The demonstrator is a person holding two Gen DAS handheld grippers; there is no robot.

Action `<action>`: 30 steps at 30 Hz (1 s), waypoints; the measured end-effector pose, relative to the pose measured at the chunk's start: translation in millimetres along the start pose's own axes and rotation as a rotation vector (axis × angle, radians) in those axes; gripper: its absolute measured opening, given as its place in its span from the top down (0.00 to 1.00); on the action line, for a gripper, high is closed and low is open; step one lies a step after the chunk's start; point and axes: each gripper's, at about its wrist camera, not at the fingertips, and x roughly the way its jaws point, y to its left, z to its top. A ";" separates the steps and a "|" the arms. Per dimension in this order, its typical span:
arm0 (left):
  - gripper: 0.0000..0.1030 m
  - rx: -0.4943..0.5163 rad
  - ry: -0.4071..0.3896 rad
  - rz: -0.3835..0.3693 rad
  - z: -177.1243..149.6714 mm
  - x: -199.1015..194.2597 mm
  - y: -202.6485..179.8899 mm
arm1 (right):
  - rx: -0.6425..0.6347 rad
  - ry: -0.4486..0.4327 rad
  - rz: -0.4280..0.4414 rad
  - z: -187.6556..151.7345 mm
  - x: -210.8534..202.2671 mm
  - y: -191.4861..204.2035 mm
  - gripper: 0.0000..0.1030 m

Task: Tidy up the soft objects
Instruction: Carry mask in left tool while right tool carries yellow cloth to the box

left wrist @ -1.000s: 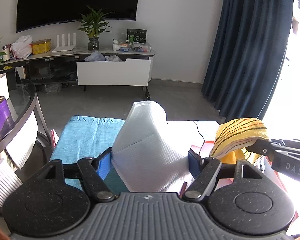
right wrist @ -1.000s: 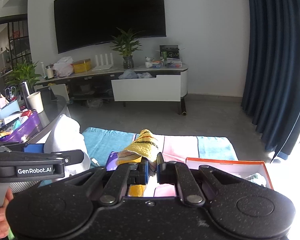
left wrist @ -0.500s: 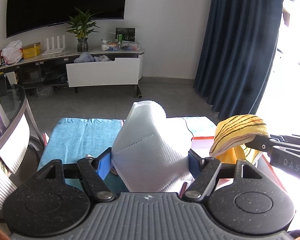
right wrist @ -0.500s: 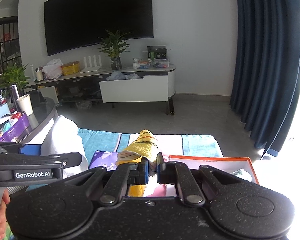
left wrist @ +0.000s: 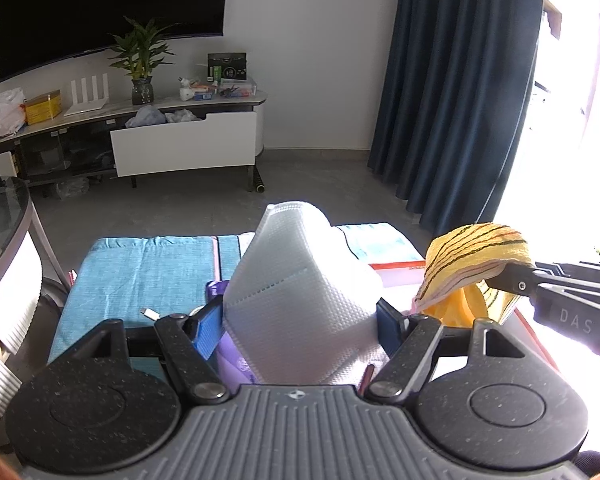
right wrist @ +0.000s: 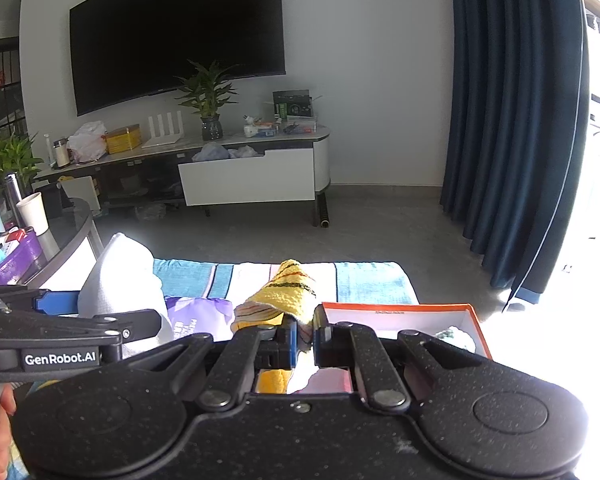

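My left gripper (left wrist: 300, 320) is shut on a white waffle-textured cloth (left wrist: 296, 280) and holds it up above the blue-and-pink striped mat (left wrist: 148, 268). The white cloth also shows in the right wrist view (right wrist: 120, 276). My right gripper (right wrist: 305, 338) is shut on a yellow striped towel (right wrist: 284, 296), held up to the right of the white cloth. The towel also shows in the left wrist view (left wrist: 472, 264). An orange-rimmed box (right wrist: 400, 316) lies on the mat at the right, below the towel.
A purple package (right wrist: 196, 316) lies on the mat between the grippers. A round glass table (right wrist: 60, 240) with clutter stands at the left. A TV cabinet with an open drawer (right wrist: 248, 180) is across the floor. Dark curtains (right wrist: 512, 120) hang at the right.
Both grippers, still holding their cloths, have shifted to the right over the mat; the orange box and purple package have come further into view.
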 end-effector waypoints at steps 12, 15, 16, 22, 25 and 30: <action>0.26 0.039 0.018 -0.040 -2.7 7.9 -21.1 | 0.032 0.006 -0.039 -8.7 -9.1 -24.0 0.91; 0.26 0.050 0.023 -0.049 -3.3 9.8 -26.9 | 0.040 0.008 -0.049 -9.8 -11.3 -28.0 0.91; 0.26 0.052 0.024 -0.052 -3.3 10.5 -28.6 | 0.043 0.008 -0.053 -10.4 -11.9 -30.5 0.91; 0.26 0.071 0.033 -0.072 -4.9 15.8 -39.7 | 0.061 0.009 -0.071 -14.3 -14.9 -45.7 0.91; 0.26 0.078 0.040 -0.080 -6.4 19.4 -45.2 | 0.072 0.012 -0.081 -17.6 -16.4 -54.2 0.91; 0.26 0.097 0.052 -0.095 -9.5 24.9 -54.2 | 0.091 0.019 -0.098 -22.9 -18.3 -66.5 0.91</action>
